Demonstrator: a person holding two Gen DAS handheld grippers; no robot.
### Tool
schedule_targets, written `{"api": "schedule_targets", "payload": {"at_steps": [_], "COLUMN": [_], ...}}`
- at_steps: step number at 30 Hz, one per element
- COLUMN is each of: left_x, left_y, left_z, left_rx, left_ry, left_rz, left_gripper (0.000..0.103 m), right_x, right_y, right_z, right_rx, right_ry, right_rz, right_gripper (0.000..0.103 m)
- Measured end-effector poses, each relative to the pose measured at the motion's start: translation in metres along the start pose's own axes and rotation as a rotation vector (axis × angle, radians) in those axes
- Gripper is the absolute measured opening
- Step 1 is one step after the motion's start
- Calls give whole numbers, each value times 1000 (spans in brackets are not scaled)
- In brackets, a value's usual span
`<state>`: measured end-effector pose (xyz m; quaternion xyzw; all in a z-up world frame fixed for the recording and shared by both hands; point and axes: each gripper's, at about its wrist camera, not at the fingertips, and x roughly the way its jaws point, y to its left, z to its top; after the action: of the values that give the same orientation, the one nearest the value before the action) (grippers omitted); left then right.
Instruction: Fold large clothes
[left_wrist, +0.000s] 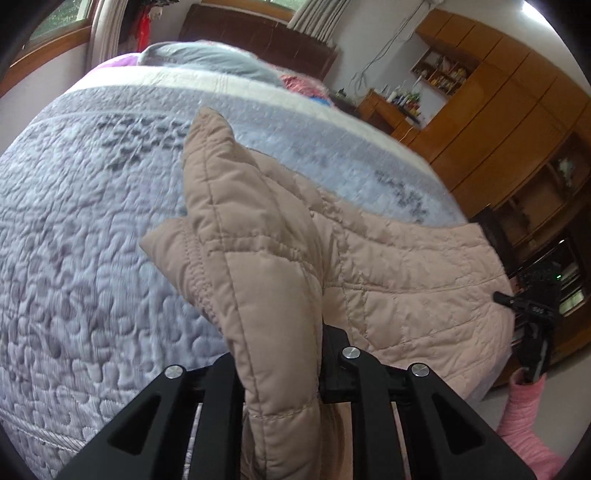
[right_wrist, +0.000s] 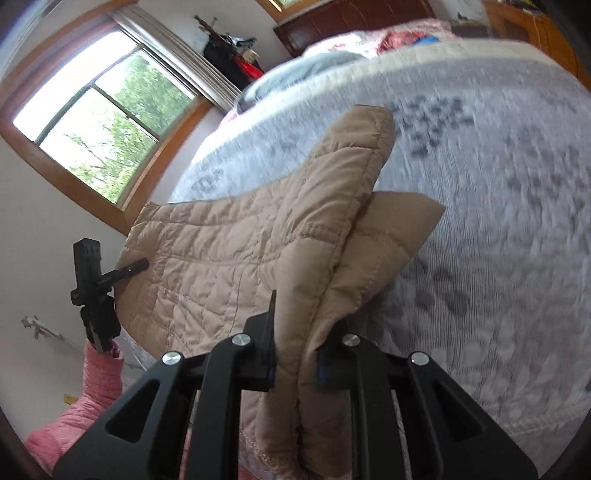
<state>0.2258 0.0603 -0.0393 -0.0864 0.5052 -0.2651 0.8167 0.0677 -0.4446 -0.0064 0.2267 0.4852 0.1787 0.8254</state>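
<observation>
The beige quilted padded jacket (left_wrist: 388, 266) lies partly spread on the bed with the grey-and-white quilted bedspread (left_wrist: 92, 221), near the bed's edge, and two of its parts are lifted up from it. It seems the step in hand is carrying the gathered edges over the body of the jacket to make a fold. The next move, I think, calls for both hands to travel together at the same height and lay the lifted cloth flat before letting go; otherwise the thick padding may slide or bunch.

The left gripper (left_wrist: 280, 373) has its fingers clenched on a thick fold of the jacket, which stands up between them. The right gripper (right_wrist: 295, 365) is likewise clamped on a doubled fold of the jacket (right_wrist: 229, 258). A pink padded sleeve (right_wrist: 99, 384) shows behind the left gripper.
</observation>
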Motion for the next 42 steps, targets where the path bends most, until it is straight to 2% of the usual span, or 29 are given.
{"api": "schedule_targets", "payload": {"at_steps": [4, 9, 14, 17, 20, 22, 25, 27, 29, 31, 36, 38, 42], "left_x": [24, 47, 48, 46, 33, 19, -13, -35, -51, -59, -39, -23, 11], "left_y": [14, 29, 29, 28, 31, 32, 28, 21, 7, -13, -65, -74, -69], "left_z": [-22, -40, -49, -47, -43, -41, -45, -48, -53, -58, -74, -80, -90], "left_rx": [-2, -1, -12, -34, -86, -102, -103, -82, -41, 9, 138, 167, 180], "left_ry": [27, 28, -2, 9, 14, -6, -59, -117, -164, -180, -147, -115, -52], "left_rz": [52, 71, 69, 81, 85, 96, 140, 235, 283, 284, 286, 285, 345], "left_gripper": [21, 36, 39, 43, 46, 46, 45, 44, 44, 44, 45, 45, 45], "right_x": [24, 50, 65, 62, 51, 35, 10, -3, -14, -20, -4, 6, 24], "right_y": [-27, -55, -72, -71, -66, -56, -35, -19, 4, 17, 48, 51, 35], "right_z": [-11, -24, -33, -35, -36, -37, -41, -48, -58, -65, -82, -84, -91], "right_rx": [68, 133, 192, 193, 184, 145, 71, 26, -29, -70, -144, -145, -110], "right_ry": [34, 60, 60, 52, 41, 16, -16, -32, -50, -40, 31, 53, 86], "right_rz": [-15, 7, 65, 65, 23, -68, -194, -240, -252, -237, -247, -252, -302], "right_gripper": [16, 19, 20, 23, 35, 38, 38, 38, 35, 33, 29, 29, 26]}}
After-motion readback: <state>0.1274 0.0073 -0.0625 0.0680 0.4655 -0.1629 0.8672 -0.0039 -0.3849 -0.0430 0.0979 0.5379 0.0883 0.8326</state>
